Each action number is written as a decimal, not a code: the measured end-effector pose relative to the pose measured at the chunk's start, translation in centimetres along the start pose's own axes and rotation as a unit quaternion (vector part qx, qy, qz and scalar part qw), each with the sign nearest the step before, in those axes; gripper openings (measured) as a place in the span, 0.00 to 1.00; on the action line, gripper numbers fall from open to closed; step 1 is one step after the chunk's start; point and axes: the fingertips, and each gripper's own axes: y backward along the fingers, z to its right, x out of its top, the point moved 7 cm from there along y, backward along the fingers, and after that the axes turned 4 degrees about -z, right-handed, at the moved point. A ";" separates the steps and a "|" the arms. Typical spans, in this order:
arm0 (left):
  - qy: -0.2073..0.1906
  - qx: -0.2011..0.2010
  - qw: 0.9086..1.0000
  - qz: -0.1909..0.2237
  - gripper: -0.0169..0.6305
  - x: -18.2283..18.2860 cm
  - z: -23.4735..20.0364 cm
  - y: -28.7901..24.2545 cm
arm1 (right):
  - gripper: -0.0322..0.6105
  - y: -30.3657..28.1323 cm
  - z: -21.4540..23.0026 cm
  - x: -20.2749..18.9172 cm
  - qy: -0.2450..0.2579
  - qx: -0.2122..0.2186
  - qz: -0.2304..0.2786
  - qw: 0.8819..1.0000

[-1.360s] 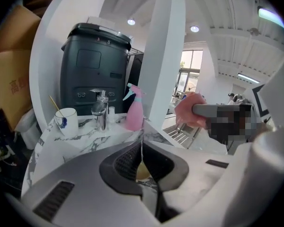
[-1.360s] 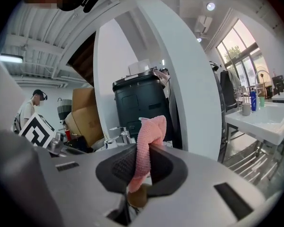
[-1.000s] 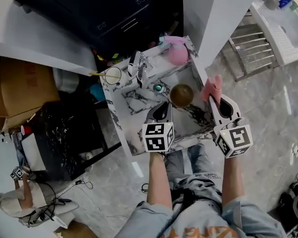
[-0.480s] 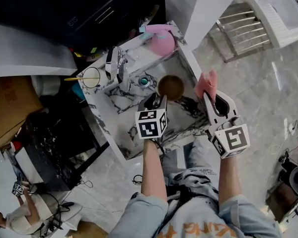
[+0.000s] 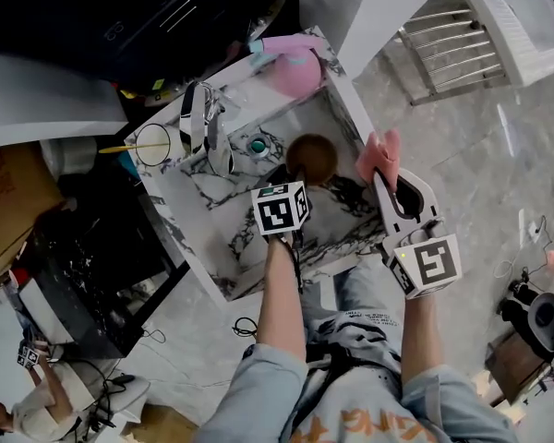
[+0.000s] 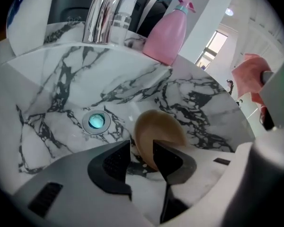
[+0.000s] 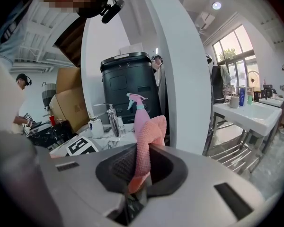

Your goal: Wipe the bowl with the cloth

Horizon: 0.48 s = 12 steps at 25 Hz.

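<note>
Jaws of left gripper (image 6: 141, 146) are opening with bowl (image 6: 163, 126) rim between them, right gripper (image 7: 142, 157) clamped on cloth (image 7: 150, 129)

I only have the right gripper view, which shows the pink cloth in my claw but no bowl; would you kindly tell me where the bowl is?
Observer: The brown bowl lies in the marble sink, just ahead of the left claw.
Operator: Is the left claw gripping it?
Observer: No, its jaws are opening. The bowl's near rim stands between them, with neither pad pressing on it.
Operator: Is my cloth touching the bowl?
Observer: No. The cloth in the right claw is held by the sink's right rim, apart from the bowl.
</note>
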 end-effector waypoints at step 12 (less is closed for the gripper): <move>0.047 0.031 0.998 0.007 0.08 0.1 -0.3 0.5 | 0.13 0.3 -0.1 0.6 0.012 0.019 0.001 1.000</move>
